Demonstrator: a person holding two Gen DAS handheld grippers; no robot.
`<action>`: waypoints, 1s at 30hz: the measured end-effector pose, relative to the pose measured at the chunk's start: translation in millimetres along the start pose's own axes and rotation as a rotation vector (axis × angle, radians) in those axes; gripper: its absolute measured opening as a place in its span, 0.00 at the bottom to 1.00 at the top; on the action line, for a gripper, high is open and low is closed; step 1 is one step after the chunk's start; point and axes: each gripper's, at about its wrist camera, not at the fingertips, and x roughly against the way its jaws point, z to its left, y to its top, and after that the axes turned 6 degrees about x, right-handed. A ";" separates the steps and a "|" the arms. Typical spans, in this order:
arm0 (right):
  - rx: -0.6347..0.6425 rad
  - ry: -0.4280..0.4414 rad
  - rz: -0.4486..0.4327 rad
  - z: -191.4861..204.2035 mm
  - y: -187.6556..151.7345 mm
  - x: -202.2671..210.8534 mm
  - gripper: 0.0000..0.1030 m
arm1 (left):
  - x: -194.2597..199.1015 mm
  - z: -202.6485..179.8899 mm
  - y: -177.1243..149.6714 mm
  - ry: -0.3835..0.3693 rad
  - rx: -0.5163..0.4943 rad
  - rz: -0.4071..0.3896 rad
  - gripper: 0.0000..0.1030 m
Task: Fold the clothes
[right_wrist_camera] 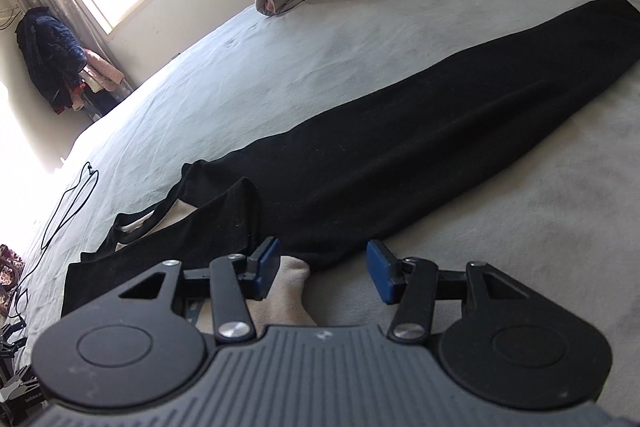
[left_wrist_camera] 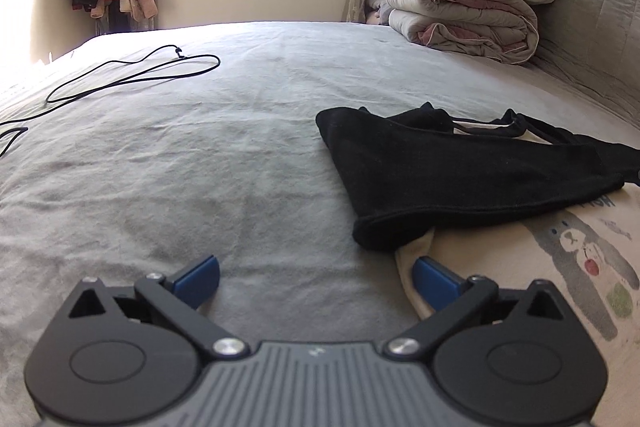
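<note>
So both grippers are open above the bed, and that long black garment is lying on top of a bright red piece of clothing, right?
Nearly. Both the left gripper and the right gripper are open over the bed, but the piece under the black garment is cream, not red. The left wrist view shows it has a grey bear print.

A black cable (left_wrist_camera: 132,77) lies on the grey bedsheet (left_wrist_camera: 200,167), rolled duvet (left_wrist_camera: 460,23) beyond
</note>
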 end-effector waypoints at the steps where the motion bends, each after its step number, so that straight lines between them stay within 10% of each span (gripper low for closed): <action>1: -0.016 -0.019 -0.004 -1.1 -0.9 0.8 0.51 | -0.1 0.0 -0.1 0.000 0.000 0.000 1.00; 30: -0.034 -0.157 -0.010 6.0 -16.5 9.6 0.51 | -0.3 0.3 0.5 0.000 0.000 0.000 1.00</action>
